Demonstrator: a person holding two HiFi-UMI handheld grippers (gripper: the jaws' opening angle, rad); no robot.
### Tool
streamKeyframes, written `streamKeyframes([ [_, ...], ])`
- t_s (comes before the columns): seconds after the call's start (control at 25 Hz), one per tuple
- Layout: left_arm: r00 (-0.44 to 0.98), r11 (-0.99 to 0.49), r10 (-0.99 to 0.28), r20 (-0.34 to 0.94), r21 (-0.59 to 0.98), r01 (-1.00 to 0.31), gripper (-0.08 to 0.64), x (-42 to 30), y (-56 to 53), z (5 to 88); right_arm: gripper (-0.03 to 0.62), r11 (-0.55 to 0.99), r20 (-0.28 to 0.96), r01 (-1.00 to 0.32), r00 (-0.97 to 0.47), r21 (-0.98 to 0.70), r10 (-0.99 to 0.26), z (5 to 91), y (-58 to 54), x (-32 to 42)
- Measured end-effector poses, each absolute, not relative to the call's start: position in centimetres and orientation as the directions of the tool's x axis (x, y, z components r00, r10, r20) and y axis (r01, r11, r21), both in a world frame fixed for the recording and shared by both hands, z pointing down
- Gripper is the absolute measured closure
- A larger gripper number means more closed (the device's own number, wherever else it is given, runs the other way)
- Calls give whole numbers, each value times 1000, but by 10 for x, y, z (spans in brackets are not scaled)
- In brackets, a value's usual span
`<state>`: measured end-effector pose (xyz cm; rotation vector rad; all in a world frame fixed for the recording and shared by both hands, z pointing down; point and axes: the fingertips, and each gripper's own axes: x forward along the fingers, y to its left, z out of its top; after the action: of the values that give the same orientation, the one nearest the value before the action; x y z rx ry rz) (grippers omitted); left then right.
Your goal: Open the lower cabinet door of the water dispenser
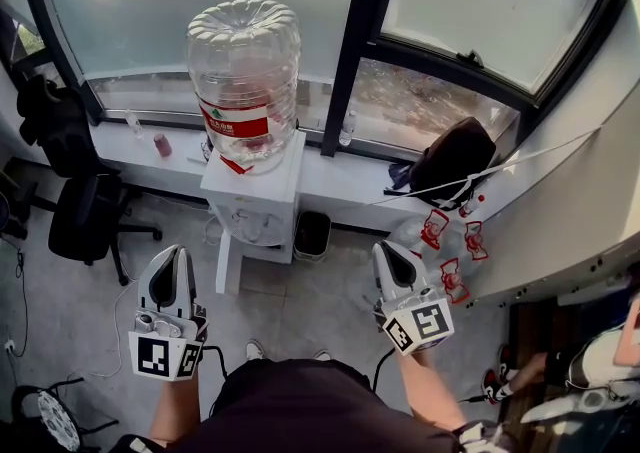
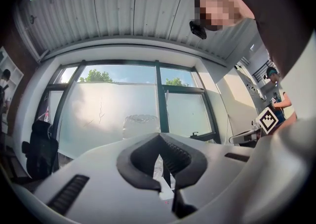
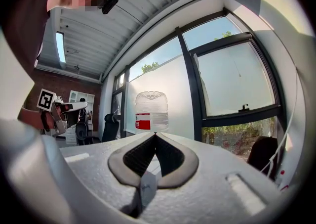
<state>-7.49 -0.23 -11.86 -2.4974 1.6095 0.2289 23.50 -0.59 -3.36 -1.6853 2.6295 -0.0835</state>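
Grey floor (image 1: 320, 303) bears water dispenser (image 1: 255, 203), bin (image 1: 312, 234), office chair (image 1: 85, 216).

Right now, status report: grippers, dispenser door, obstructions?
Left gripper and right gripper shut, empty, short of the water dispenser. Lower door untouched, hidden from above. Small bin beside it, not in the path.

Black office chair (image 1: 85, 216), black bag (image 1: 455, 156), bin (image 1: 312, 234)
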Motion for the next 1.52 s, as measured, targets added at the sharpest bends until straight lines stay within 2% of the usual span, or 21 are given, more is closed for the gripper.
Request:
streamKeyframes([
  [0.52, 404, -398, -891, -207, -71, -915, 552, -76, -6, -108, 589, 461, 2, -886, -462, -39, -887, -26, -10, 218],
  [1.52, 405, -399, -887, -221, -77, -914, 552, -78, -4, -106, 589, 454, 13, -891, -454, -22, -891, -22, -12, 212],
])
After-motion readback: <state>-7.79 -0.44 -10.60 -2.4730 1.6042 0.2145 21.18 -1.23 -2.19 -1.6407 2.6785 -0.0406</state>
